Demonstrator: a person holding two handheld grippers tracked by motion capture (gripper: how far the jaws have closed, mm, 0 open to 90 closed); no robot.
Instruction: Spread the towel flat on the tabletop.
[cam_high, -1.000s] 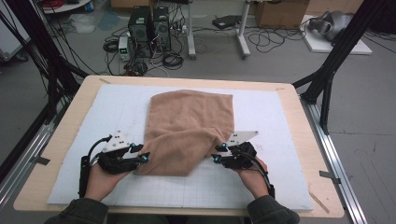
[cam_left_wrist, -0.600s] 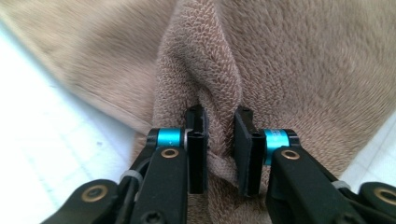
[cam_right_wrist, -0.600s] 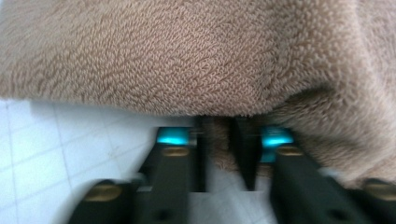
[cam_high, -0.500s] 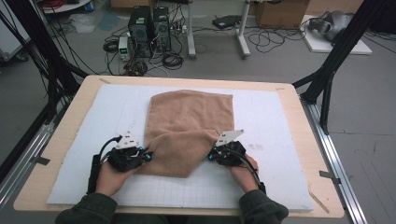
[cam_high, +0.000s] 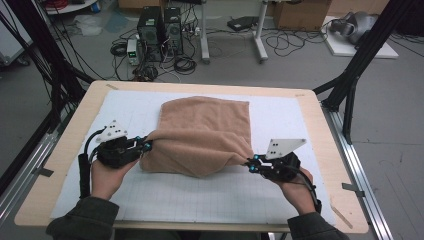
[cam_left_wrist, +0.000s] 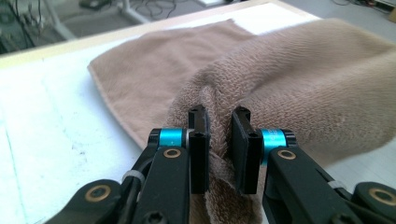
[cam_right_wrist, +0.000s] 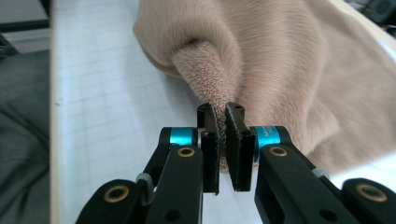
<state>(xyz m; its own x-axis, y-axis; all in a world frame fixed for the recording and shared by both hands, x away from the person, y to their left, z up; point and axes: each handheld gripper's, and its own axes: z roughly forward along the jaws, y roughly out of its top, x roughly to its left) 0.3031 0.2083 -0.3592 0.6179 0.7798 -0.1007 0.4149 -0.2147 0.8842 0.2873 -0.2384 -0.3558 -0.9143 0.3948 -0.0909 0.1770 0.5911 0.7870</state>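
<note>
Fold in progress: the tan terry-cloth towel (cam_high: 202, 135) lies mid-mat on the white gridded mat (cam_high: 200, 197), near edge lifted and sagging between two pinched corners. Left gripper (cam_high: 146, 146) has just closed its jaws on the bunched left corner; right gripper (cam_high: 251, 165) likewise clamps the right corner (thin fold). Carry-over and laying flat remain. Pile thick, looped, soft.
</note>
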